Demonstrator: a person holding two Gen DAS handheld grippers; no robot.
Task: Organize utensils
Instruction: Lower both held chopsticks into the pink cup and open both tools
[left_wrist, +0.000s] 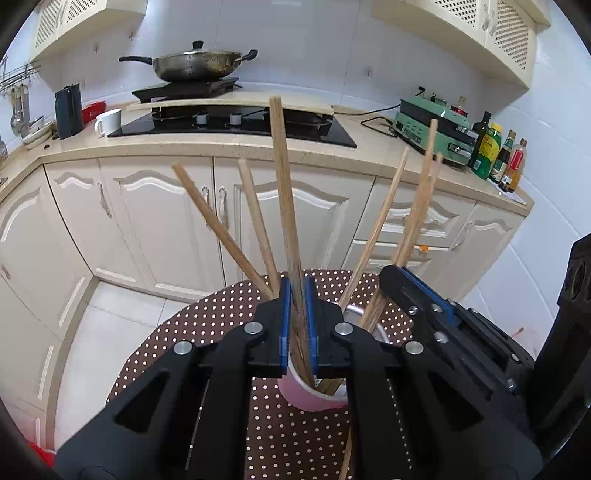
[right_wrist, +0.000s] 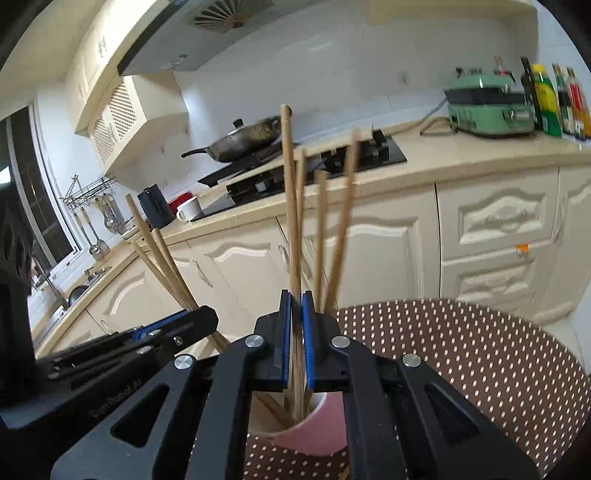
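A pink cup (left_wrist: 306, 398) (right_wrist: 314, 424) stands on the brown polka-dot table (left_wrist: 207, 325) (right_wrist: 461, 350) with several wooden chopsticks fanned out in it. My left gripper (left_wrist: 297, 286) is right above the cup, its blue pads shut on one upright chopstick (left_wrist: 282, 184) whose lower end is inside the cup. My right gripper (right_wrist: 296, 295) is shut on another upright chopstick (right_wrist: 288, 192) over the same cup. Each gripper shows in the other's view, the right gripper (left_wrist: 393, 271) to the right and the left gripper (right_wrist: 199, 314) to the left. The cup's bottom is hidden.
A silvery metal rim (left_wrist: 354, 310) sits just behind the cup. One loose chopstick (left_wrist: 349, 443) lies on the table near me. Beyond are cream cabinets (left_wrist: 155, 221), a counter with a cooktop (left_wrist: 236, 125), a wok (left_wrist: 195, 64), a white mug (left_wrist: 109, 122), a green appliance (left_wrist: 432, 125) and bottles (left_wrist: 491, 147).
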